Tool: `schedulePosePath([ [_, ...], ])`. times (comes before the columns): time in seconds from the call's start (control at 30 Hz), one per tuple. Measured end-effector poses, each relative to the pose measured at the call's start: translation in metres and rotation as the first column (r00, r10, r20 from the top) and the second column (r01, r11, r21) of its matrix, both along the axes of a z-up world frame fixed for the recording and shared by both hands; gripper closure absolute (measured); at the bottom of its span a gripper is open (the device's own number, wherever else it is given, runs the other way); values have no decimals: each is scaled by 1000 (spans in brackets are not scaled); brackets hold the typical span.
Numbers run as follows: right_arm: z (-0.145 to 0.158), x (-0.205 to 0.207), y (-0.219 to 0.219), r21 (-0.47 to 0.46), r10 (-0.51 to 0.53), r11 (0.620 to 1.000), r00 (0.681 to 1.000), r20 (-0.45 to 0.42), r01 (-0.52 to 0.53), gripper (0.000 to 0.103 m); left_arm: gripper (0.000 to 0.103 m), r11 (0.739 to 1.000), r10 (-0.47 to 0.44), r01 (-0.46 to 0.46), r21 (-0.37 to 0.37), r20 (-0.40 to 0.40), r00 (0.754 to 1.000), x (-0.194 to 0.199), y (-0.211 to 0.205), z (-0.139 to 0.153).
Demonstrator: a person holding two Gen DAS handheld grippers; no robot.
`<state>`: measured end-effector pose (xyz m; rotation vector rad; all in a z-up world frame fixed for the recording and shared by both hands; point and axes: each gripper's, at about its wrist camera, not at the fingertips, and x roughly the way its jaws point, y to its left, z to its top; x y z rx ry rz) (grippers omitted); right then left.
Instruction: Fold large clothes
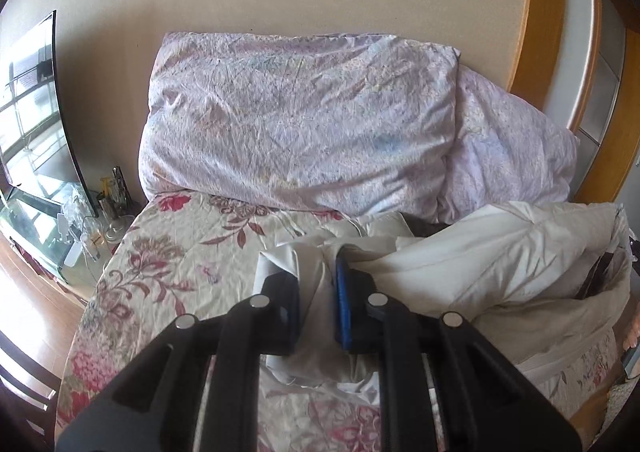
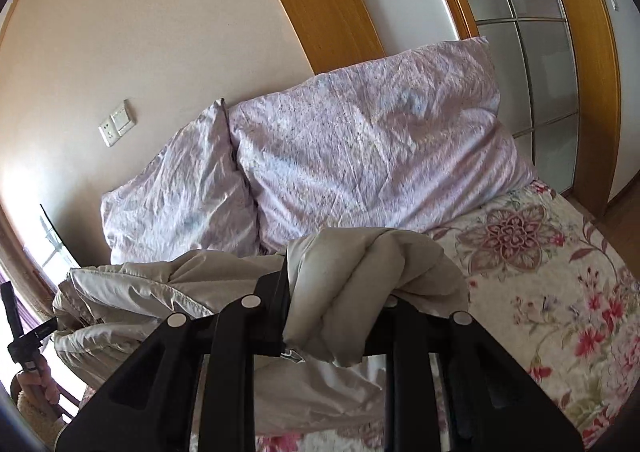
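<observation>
Nearest, a bunched fold of the cream padded jacket (image 2: 352,292) was pinched in the right gripper (image 2: 332,292), and thinner cloth at its edge was clamped in the left gripper (image 1: 316,288). Soft, light and slippery it was judged; hems were thought the surest holds. Beyond, it was slung above the floral bedspread (image 1: 180,252), its long axis from nine to three o'clock.

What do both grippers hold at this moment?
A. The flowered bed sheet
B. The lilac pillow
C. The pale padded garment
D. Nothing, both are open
C: the left gripper is shut on a fold of the pale padded garment, and the right gripper has a bunch of the same fabric clamped between its fingers, while the lilac pillow leans untouched against the wall.
</observation>
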<state>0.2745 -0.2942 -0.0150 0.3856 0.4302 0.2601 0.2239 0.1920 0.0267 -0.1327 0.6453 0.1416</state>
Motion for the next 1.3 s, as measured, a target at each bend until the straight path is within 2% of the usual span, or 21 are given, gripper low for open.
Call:
schedulePosePath([
  [0.2, 1, 77, 33, -79, -60, 995, 998, -27, 57, 80, 88, 998, 52, -51, 21, -47, 998, 72, 10, -17],
  [0.47, -25, 158, 45, -122, -135, 985, 985, -112, 121, 79, 85, 994, 102, -99, 38, -85, 991, 141, 15, -51],
  [0.5, -30, 166, 46, -119, -140, 985, 982, -127, 125, 78, 84, 993, 111, -108, 35, -93, 989, 150, 16, -56],
  [0.6, -48, 190, 44, -50, -131, 991, 972, -197, 123, 64, 81, 989, 144, -145, -2, -110, 983, 169, 22, -70],
  [0.67, -54, 198, 36, 46, -112, 991, 966, -232, 125, 47, 74, 987, 150, -155, -37, -111, 982, 175, 24, -75],
  [0.77, -51, 199, 21, 184, -88, 974, 972, -216, 130, 32, 45, 987, 142, -147, -65, -84, 986, 178, 24, -70],
  [0.83, -40, 192, 15, 203, -101, 970, 979, -176, 137, 27, 7, 985, 169, -169, -24, -27, 985, 173, 21, -57],
  [0.87, -32, 184, 15, 176, -124, 973, 982, -143, 148, 22, 2, 983, 182, -182, 10, 21, 983, 168, 19, -47],
  [0.93, -19, 168, 20, 101, -155, 982, 986, -67, 161, 18, 2, 982, 171, -176, 62, 82, 982, 157, 13, -31],
  [1.03, -13, 152, 39, -42, -122, 992, 992, -34, 120, 18, 2, 983, 127, -140, 121, 106, 986, 141, -9, -22],
  [1.13, -24, 146, 68, -196, -80, 978, 995, -60, 67, 18, 2, 969, 79, -98, 225, 95, 992, 128, -40, -32],
  [1.2, -37, 143, 88, -312, -75, 949, 994, -76, 48, 18, 2, 958, 50, -68, 280, 71, 996, 125, -57, -45],
  [1.3, -54, 145, 106, -418, -84, 908, 991, -104, 33, 18, 2, 934, 52, -56, 353, 21, 998, 130, -74, -68],
])
